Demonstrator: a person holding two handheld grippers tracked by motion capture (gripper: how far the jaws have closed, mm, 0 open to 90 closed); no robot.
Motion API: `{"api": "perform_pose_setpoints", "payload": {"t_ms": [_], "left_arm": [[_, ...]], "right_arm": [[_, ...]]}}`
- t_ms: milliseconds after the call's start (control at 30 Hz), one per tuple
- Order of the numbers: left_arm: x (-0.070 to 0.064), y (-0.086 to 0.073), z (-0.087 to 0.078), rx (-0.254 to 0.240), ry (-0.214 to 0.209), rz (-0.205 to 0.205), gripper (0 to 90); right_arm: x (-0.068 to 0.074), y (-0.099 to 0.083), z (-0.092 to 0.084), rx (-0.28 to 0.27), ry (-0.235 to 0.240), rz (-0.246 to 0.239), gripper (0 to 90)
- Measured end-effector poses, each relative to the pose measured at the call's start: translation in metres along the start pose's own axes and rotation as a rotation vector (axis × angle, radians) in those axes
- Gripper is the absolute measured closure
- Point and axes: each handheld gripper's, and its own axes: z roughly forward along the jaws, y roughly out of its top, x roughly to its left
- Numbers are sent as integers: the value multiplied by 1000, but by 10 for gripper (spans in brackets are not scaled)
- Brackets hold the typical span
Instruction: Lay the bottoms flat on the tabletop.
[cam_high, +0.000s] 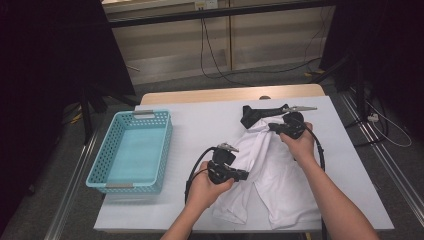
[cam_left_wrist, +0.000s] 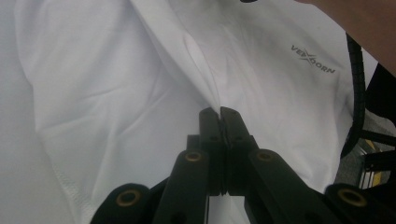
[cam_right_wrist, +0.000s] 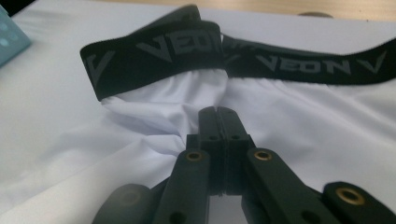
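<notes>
While the left gripper (cam_left_wrist: 219, 112) pinches a ridge of the thin white stretch-fabric shorts (cam_high: 272, 175) near their middle, the right gripper (cam_right_wrist: 218, 111) is clamped just below their black elastic waistband (cam_right_wrist: 187, 51). Right of the turquoise plastic basket (cam_high: 131, 150), the garment looks light, limp and slippery; the waistband offers the firmest hold.

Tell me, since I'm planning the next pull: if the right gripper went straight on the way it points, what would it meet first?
Probably the black waistband, just past the white shorts fold the right gripper pinches.
</notes>
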Motion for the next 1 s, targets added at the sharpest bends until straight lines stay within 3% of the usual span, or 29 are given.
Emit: {"api": "perform_pose_setpoints", "payload": {"t_ms": [233, 333, 433, 533, 700, 867, 1000], "left_arm": [[2, 0, 3, 2, 3, -5, 892], [4, 0, 3, 3, 9, -7, 892], [6, -1, 3, 2, 8, -12, 892], [6, -1, 2, -2, 6, -15, 892], [6, -1, 1, 1, 5, -10, 892], [7, -2, -1, -2, 6, -15, 892], [9, -3, -2, -2, 10, -19, 892]], "right_arm": [[10, 2, -4, -5, -26, -85, 765], [20, 4, -4, -21, -18, -125, 645], [31, 5, 0, -17, -13, -174, 540], [41, 5, 10, -4, -8, -212, 500], [54, 5, 25, 20, -12, -250, 473], [57, 4, 34, 37, -53, -281, 464], [53, 3, 36, 53, -104, -297, 562]]}}
